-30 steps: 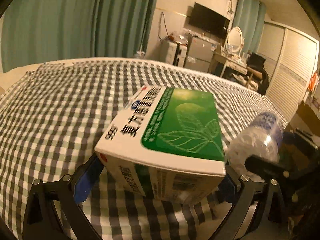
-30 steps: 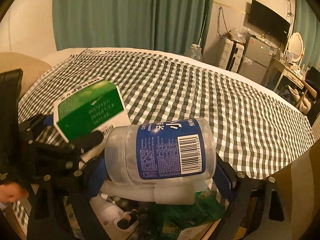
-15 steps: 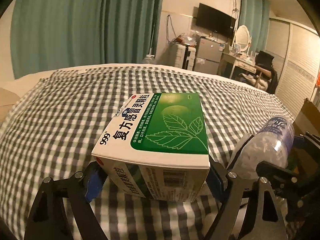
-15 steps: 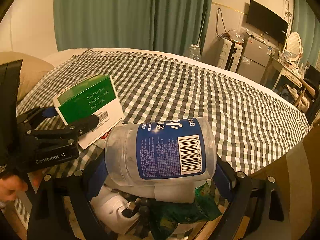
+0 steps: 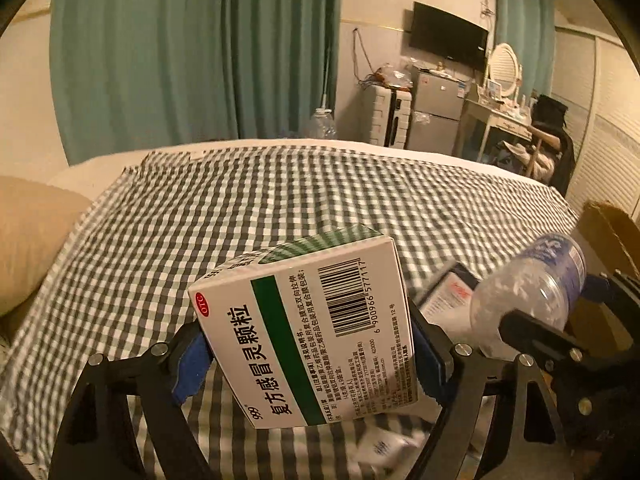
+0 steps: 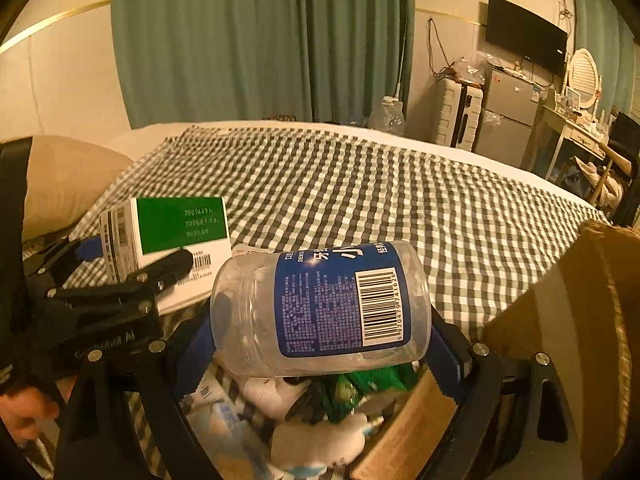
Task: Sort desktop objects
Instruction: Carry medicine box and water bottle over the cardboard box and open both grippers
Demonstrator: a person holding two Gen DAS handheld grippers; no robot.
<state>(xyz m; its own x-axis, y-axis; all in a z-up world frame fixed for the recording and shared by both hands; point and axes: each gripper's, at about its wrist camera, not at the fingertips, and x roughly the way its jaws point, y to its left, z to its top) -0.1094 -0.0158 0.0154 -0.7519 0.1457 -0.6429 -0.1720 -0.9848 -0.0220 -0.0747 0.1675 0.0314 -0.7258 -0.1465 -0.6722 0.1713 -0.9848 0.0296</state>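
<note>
Since a second ago, both loads are seen lifted higher off the checked cloth, and the white-and-green cardboard medicine box (image 5: 304,332) is now tipped so that its barcoded side faces the left wrist camera instead of its green leaf face. The left gripper (image 5: 308,356) is clamped on that box across its two narrow ends, blue pads pressed to the card, the box held clear above the grey-and-white checked bedspread (image 5: 280,200).

The box is judged light and fairly stiff, yet crushable at the walls; the end-to-end hold near its lower half looks sound, though the tilt suggests it can pivot between the pads.

The clear plastic jar with a blue label (image 6: 320,304) is held lying on its side by the right gripper (image 6: 320,340), pads set against its base and its mouth end. It is judged light, smooth and slippery, slightly springy under pressure.

Directly below the jar, an open brown cardboard carton (image 6: 404,432) with mixed small packets inside is seen. The box hangs to the jar's left, near but apart.
</note>
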